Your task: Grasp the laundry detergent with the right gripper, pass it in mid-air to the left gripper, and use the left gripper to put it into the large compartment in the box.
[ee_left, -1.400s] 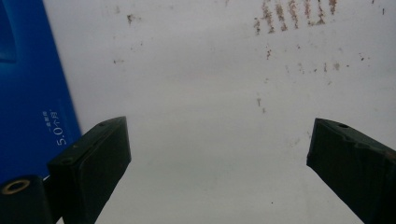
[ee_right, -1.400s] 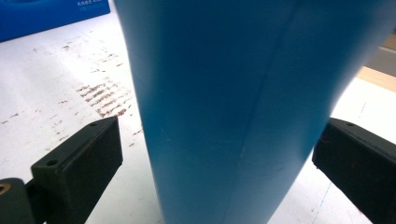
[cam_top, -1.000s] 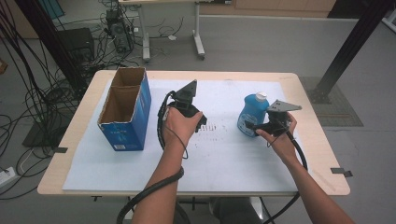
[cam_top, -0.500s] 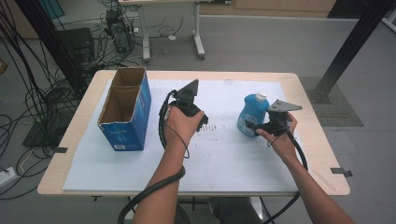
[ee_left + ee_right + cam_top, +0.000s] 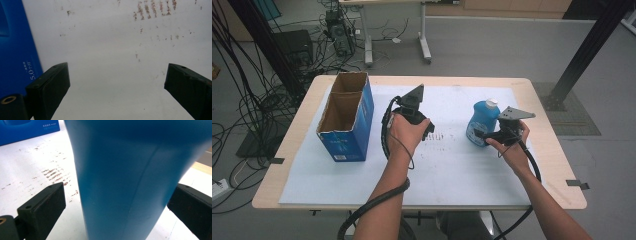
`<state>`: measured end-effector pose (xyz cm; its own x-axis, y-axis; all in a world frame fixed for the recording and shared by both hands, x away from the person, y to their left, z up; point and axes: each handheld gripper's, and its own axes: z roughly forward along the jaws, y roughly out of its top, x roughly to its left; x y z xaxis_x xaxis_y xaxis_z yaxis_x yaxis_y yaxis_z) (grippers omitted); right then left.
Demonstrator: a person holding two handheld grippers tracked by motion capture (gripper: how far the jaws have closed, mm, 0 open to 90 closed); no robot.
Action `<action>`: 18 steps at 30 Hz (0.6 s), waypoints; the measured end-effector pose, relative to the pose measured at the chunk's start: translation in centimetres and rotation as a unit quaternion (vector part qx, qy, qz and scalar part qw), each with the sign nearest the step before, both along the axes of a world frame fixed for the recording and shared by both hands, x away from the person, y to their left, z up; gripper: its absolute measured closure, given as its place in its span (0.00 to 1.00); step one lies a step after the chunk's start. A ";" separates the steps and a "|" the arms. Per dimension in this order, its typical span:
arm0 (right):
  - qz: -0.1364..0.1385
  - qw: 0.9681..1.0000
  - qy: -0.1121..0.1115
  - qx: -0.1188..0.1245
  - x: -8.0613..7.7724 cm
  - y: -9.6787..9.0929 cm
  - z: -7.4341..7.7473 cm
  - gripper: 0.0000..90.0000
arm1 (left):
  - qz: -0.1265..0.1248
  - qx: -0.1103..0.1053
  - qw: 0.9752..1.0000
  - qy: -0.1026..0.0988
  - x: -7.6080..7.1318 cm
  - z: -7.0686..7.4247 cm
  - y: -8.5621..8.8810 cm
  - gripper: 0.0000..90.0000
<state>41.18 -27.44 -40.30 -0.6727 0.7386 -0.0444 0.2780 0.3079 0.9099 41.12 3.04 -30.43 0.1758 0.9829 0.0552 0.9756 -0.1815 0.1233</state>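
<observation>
My right gripper (image 5: 482, 134) has its jaws spread around the upright blue plastic bottle with white cap (image 5: 482, 121), which stands right of centre on the white sheet (image 5: 452, 170); the pads are not pressing it yet, a gap each side in the right gripper view. My left gripper (image 5: 117, 82), jaws wide apart, is empty over bare sheet near the open blue cardboard box (image 5: 346, 117). Risk: closing off-centre could nudge the curved, slick bottle so it tips or slips. Sheet is scuffed with brown marks, on a wooden table (image 5: 557, 165); grey floor, cable tangle at left
</observation>
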 end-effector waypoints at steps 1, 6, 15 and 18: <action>0.000 1.000 0.000 0.000 0.0 0.0 0.0 0.02 | 0.000 0.000 1.000 0.000 0.0 0.0 0.0 0.07; 0.000 1.000 -0.001 0.001 0.0 0.0 0.0 0.02 | -0.001 0.000 1.000 0.000 0.0 0.0 0.0 0.07; 0.001 1.000 -0.003 0.001 0.0 0.1 0.1 0.02 | -0.003 0.001 1.000 0.000 0.0 0.0 0.0 0.07; 0.000 1.000 -0.003 0.002 0.0 0.0 0.1 0.02 | -0.002 0.001 1.000 0.000 0.0 0.0 0.0 0.07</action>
